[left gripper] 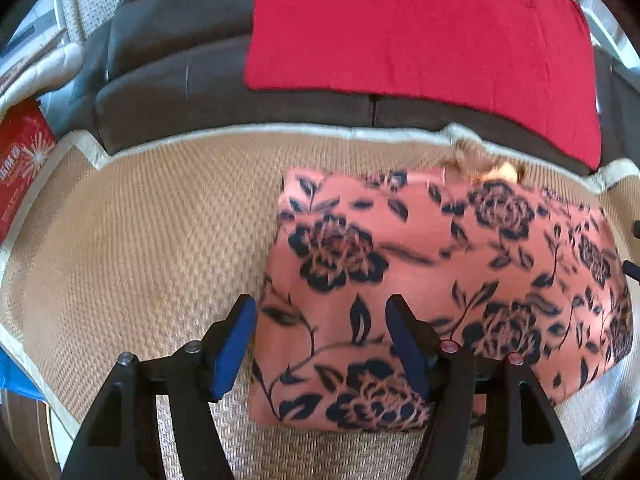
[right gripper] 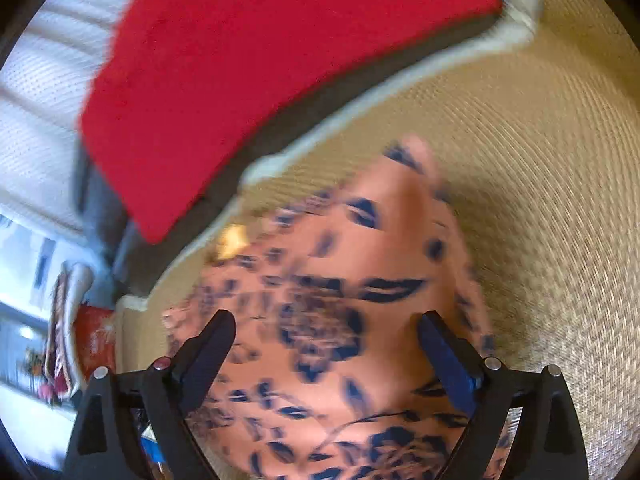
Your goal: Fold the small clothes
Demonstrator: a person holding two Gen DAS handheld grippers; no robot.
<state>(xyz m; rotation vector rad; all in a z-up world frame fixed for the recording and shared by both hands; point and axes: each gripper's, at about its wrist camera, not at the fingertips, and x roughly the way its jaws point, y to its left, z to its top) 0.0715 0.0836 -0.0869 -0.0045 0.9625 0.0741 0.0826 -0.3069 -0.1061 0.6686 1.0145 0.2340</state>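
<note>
A salmon-pink garment with dark blue roses (left gripper: 432, 280) lies folded into a rough rectangle on a tan woven mat (left gripper: 132, 248). My left gripper (left gripper: 320, 312) is open and empty, its jaws straddling the garment's left edge just above it. In the right wrist view the same garment (right gripper: 360, 320) is blurred by motion and fills the lower middle. My right gripper (right gripper: 326, 330) is open and empty above the garment. A small yellowish tag or trim (right gripper: 232, 240) shows at the garment's far edge.
A dark grey sofa (left gripper: 192, 92) runs behind the mat, with a red cloth (left gripper: 416, 32) spread over it. A red box (left gripper: 20, 160) sits at the far left. The mat has a pale border (left gripper: 240, 136).
</note>
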